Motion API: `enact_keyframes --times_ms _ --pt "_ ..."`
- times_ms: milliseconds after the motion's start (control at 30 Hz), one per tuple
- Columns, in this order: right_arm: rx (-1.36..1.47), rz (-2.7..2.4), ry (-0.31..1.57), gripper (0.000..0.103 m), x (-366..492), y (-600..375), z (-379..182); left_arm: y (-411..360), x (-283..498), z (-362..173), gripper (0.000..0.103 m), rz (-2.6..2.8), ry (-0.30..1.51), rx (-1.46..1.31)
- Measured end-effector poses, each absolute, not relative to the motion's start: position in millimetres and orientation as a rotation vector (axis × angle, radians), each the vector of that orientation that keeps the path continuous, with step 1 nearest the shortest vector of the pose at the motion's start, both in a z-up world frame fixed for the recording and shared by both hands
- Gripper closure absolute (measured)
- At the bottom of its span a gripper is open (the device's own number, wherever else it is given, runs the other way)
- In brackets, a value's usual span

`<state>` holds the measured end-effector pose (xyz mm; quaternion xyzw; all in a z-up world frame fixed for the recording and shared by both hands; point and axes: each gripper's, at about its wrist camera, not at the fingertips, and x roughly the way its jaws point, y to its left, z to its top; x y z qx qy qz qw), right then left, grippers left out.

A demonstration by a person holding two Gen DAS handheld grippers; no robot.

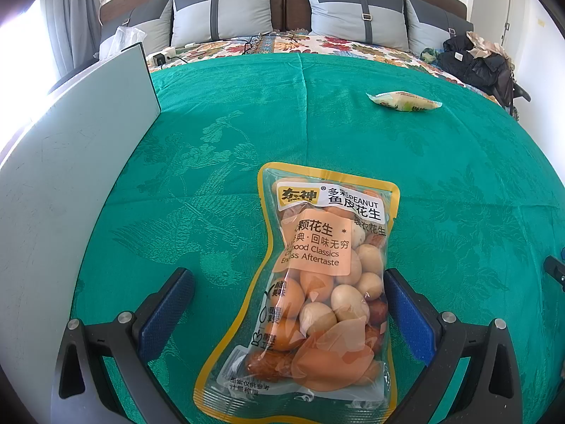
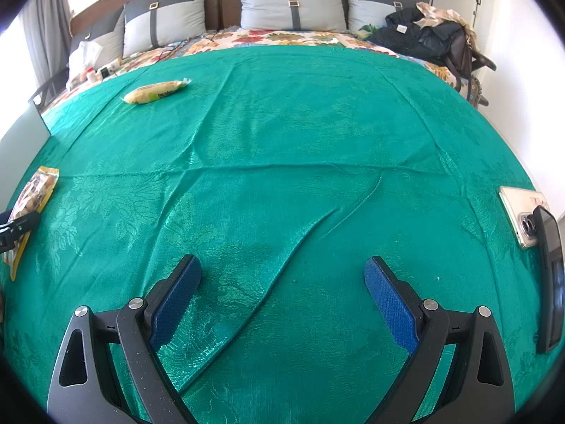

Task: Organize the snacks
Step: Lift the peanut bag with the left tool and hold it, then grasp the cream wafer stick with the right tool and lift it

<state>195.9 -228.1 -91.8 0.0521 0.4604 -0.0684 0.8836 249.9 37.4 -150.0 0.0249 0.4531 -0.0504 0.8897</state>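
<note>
A clear, yellow-edged bag of coated peanuts (image 1: 317, 293) lies flat on the green cloth (image 1: 441, 183). My left gripper (image 1: 286, 282) is open, its blue pads on either side of the bag's lower half; the right pad is close to the bag's edge. The same peanut bag (image 2: 31, 198) shows at the far left of the right wrist view. A yellow wrapped snack (image 1: 404, 101) lies further back on the cloth, also visible as the yellow snack (image 2: 157, 92). My right gripper (image 2: 282, 275) is open over bare green cloth (image 2: 282, 134), holding nothing.
A pale grey box wall (image 1: 70, 176) stands along the left. A phone (image 2: 522, 215) and a dark device (image 2: 551, 282) lie at the cloth's right edge. Pillows (image 1: 356, 10), dark clothing (image 1: 476, 60) and a power strip (image 1: 162, 57) sit behind on the bed.
</note>
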Motion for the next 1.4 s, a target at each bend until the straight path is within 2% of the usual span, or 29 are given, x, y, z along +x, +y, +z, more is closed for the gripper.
enact_keyframes --times_ms 267,367,600,800,933,967,1000,1033,1067,1200,1400 --pt "0.092 -0.114 0.986 0.009 195.2 -227.5 -86.5 37.9 249.9 -149.8 0.000 -0.105 0.942 0.051" --pt "0.139 -0.067 0.889 0.009 203.9 -226.8 -60.1 37.8 249.9 -149.8 0.000 -0.105 0.942 0.051" --pt "-0.035 0.260 0.885 0.009 342.0 -182.5 -25.2 37.8 249.9 -149.7 0.000 -0.105 0.942 0.051" --pt "-0.519 0.427 0.989 0.012 418.8 -100.7 -59.7 38.1 249.4 -149.2 0.000 -0.106 0.943 0.049" --pt "-0.497 0.400 1.026 0.012 449.9 -84.9 -82.9 38.0 249.4 -149.1 0.000 -0.106 0.943 0.049" --pt "-0.463 0.393 1.051 0.017 455.9 -85.8 -87.6 38.1 249.4 -149.1 0.000 -0.107 0.943 0.049" --pt "-0.421 0.398 1.093 0.042 460.2 -88.3 -91.4 38.2 249.4 -149.0 0.000 -0.107 0.943 0.048" --pt "-0.361 0.390 1.079 0.049 461.0 -92.3 -87.0 37.9 249.4 -148.8 0.000 -0.107 0.944 0.049" --pt "-0.345 0.354 1.086 0.078 461.6 -94.4 -84.6 37.7 249.6 -148.7 0.000 -0.107 0.944 0.050" --pt "-0.170 0.362 1.136 0.087 447.5 -113.0 -67.0 35.7 250.3 -149.0 0.000 -0.105 0.944 0.052" --pt "0.261 0.468 1.188 0.088 380.4 -153.6 -42.5 34.5 250.3 -149.3 0.000 -0.105 0.945 0.053"
